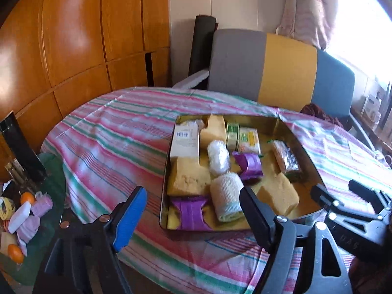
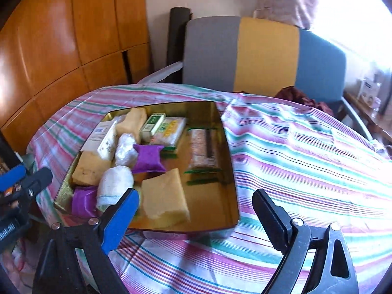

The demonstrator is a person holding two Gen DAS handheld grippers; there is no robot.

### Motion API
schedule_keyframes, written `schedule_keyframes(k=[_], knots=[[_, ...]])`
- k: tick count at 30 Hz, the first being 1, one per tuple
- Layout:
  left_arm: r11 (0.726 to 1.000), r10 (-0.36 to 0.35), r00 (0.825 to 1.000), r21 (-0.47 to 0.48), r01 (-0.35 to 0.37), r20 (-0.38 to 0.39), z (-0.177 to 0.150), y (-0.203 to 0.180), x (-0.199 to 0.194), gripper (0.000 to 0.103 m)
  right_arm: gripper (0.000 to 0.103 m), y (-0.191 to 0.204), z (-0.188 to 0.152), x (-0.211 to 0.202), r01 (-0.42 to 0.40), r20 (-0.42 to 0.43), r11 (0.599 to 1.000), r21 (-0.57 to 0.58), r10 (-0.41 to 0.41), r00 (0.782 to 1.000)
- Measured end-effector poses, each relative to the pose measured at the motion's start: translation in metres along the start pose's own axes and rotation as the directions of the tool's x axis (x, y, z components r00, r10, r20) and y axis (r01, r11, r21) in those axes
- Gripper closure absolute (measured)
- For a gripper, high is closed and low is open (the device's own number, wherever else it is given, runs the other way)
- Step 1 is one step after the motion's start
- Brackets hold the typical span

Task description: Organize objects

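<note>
A shallow, gold-lined rectangular metal tin (image 2: pixel 225 132) sits on the counter, which is draped in a creased pink, green and white striped cloth (image 2: pixel 306 152), and holds porous yellow sponge blocks (image 2: pixel 164 196), rolled white gauze bandages (image 1: pixel 226 196), crinkly purple foil sachets (image 2: pixel 148 158), small cardboard boxes (image 1: pixel 185 139) and what seems to be a plastic-wrapped packet (image 1: pixel 285 155), blurred. Both the left hand-held gripper (image 1: pixel 193 216) and the right hand-held gripper (image 2: pixel 196 216) hang above the tin's near edge, released, jaws wide and grasping nothing. Behind stand a grey, yellow and teal padded chair (image 1: pixel 276 71) and glossy wooden cabinets (image 1: pixel 73 36).
</note>
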State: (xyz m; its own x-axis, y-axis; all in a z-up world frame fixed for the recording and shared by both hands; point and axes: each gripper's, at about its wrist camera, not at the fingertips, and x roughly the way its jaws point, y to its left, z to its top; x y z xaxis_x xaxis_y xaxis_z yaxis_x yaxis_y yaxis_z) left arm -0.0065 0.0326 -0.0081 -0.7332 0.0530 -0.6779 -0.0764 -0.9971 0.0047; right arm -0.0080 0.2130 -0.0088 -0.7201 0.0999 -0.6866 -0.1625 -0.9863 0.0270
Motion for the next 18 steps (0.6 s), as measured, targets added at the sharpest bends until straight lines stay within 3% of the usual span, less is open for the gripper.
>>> schedule_keyframes(k=[5, 11, 13, 18], knots=[[1.000, -0.023, 1.000, 0.013, 0.024, -0.017, -0.006, -0.004, 0.000, 0.024, 0.009, -0.003, -0.002, -0.004, 0.017, 0.006, 1.000, 0.013, -0.018, 1.000], [0.998, -0.063, 0.997, 0.013, 0.062, 0.040, -0.007, -0.003, -0.007, 0.024, 0.009, 0.003, -0.002, -0.006, 0.017, 0.014, 1.000, -0.002, -0.017, 1.000], [0.997, -0.073, 0.996, -0.001, 0.073, 0.057, -0.007, 0.000, -0.007, 0.030, 0.009, 0.005, -0.001, -0.007, 0.022, 0.018, 1.000, -0.009, -0.022, 1.000], [0.996, -0.086, 0.995, -0.027, 0.087, 0.054, -0.005, 0.004, -0.006, 0.032, 0.009, 0.016, 0.001, -0.010, 0.042, 0.026, 0.998, -0.043, -0.041, 0.999]])
